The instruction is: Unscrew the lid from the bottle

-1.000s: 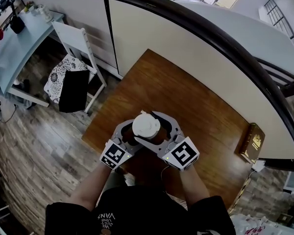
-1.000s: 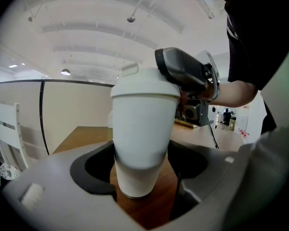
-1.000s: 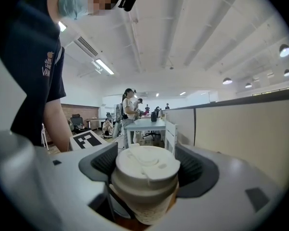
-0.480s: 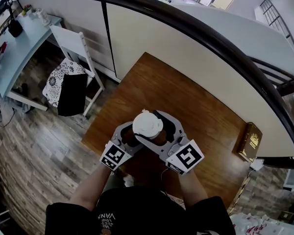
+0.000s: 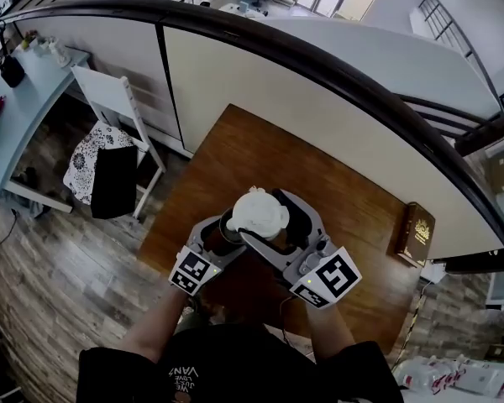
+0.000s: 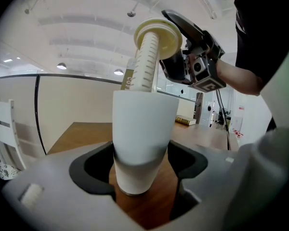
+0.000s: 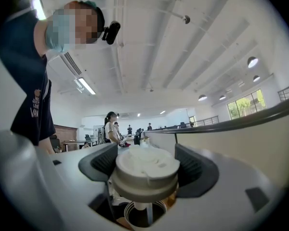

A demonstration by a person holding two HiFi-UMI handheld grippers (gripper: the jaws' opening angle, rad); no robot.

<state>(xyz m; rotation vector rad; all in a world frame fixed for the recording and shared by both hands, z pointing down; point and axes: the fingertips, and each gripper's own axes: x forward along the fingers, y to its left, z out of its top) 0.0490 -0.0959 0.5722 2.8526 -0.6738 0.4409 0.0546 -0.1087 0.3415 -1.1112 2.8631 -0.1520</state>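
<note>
A white bottle (image 6: 143,129) stands upright on the wooden table (image 5: 344,196), and my left gripper (image 6: 139,170) is shut on its lower body. My right gripper (image 7: 147,165) is shut on the cream lid (image 7: 147,167). In the left gripper view the lid (image 6: 157,32) is tilted, raised above the bottle's rim, with a ribbed stem (image 6: 143,69) reaching down into the bottle. Seen from the head view, the lid (image 5: 259,211) covers most of the bottle, and both grippers meet under it, left (image 5: 223,233) and right (image 5: 277,225). The bottle's open mouth (image 7: 142,218) shows below the lid.
A brown book (image 5: 412,233) lies near the table's right edge. A white partition wall (image 5: 319,116) runs along the table's far side. To the left, on the floor, stands a white chair (image 5: 109,107) with dark cloth draped over it, beside a pale blue desk (image 5: 17,99).
The right gripper has swung to the right and risen with the lid, which now sits tilted above the bottle. The left gripper has kept its hold.
</note>
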